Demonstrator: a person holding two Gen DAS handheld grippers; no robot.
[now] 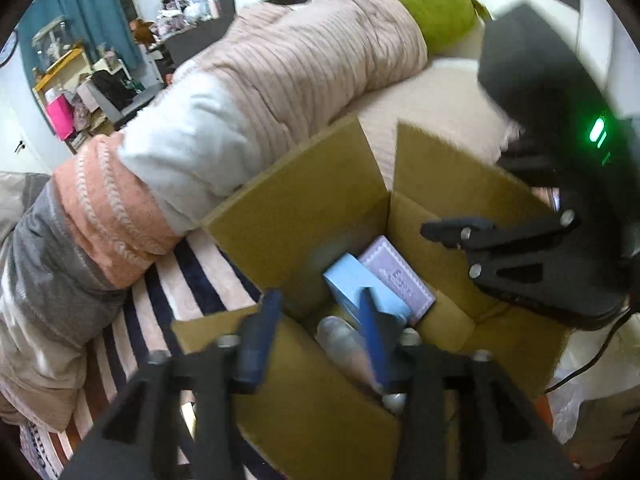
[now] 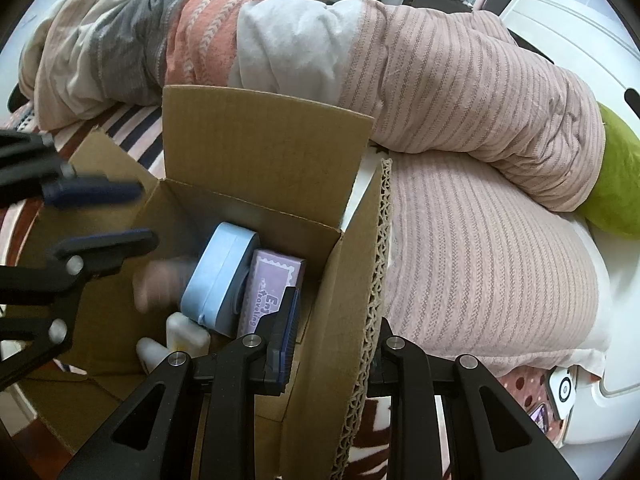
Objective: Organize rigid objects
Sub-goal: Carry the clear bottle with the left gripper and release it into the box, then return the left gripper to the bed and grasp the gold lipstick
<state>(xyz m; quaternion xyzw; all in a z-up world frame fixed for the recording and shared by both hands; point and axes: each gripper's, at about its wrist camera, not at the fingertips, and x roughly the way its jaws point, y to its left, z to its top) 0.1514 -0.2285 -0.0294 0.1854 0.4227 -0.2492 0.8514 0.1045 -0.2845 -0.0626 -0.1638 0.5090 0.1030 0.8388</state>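
An open cardboard box [image 1: 304,208] [image 2: 260,152] stands on a bed. Inside lie a light blue case [image 1: 360,284] [image 2: 218,272], a purple box [image 1: 396,276] [image 2: 272,284], a clear bottle [image 1: 344,344] and a white bottle [image 2: 186,332]. My left gripper [image 1: 320,320] [image 2: 108,216] is open and empty, its fingers hanging over the box's near corner. My right gripper [image 2: 332,328] is open and straddles the box's right wall, one finger [image 2: 286,328] inside; it also shows in the left wrist view [image 1: 452,232].
A rolled pink, white, orange and grey quilt [image 1: 224,120] [image 2: 360,64] lies behind the box. A green plush [image 1: 436,8] [image 2: 620,184] is beyond it. The striped bedsheet [image 1: 160,312] lies left of the box. A cluttered room is in the background.
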